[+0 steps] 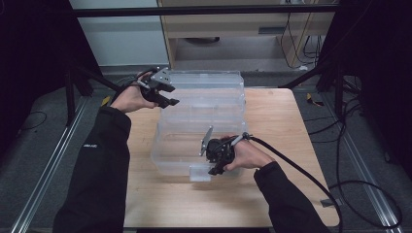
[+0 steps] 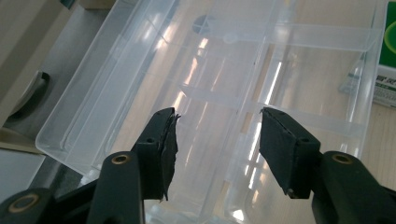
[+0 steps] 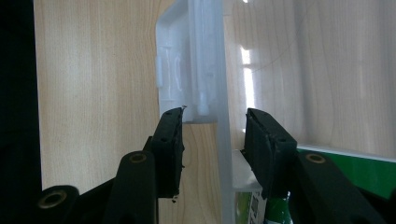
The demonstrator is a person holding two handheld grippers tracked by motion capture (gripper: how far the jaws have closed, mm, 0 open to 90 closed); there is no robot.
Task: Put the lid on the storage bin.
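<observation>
A clear plastic compartment box (image 1: 204, 127) stands open on the wooden table (image 1: 282, 145), its lid (image 1: 209, 83) laid back at the far side. My left gripper (image 1: 171, 96) hovers at the lid's far left corner. In the left gripper view the left gripper (image 2: 217, 121) is open over the clear dividers (image 2: 219, 93), with nothing between its pads. My right gripper (image 1: 214, 167) is at the box's front edge beside the latch (image 1: 200, 173). In the right gripper view the right gripper (image 3: 215, 116) straddles the front wall (image 3: 224, 70), and a gap shows on each side of the wall.
A green and white package (image 3: 336, 172) lies inside the box near the right gripper and appears as the package (image 2: 386, 51) in the left gripper view. Black cable (image 1: 301, 170) trails off the table's right side. Dark frame legs and a cabinet stand behind the table.
</observation>
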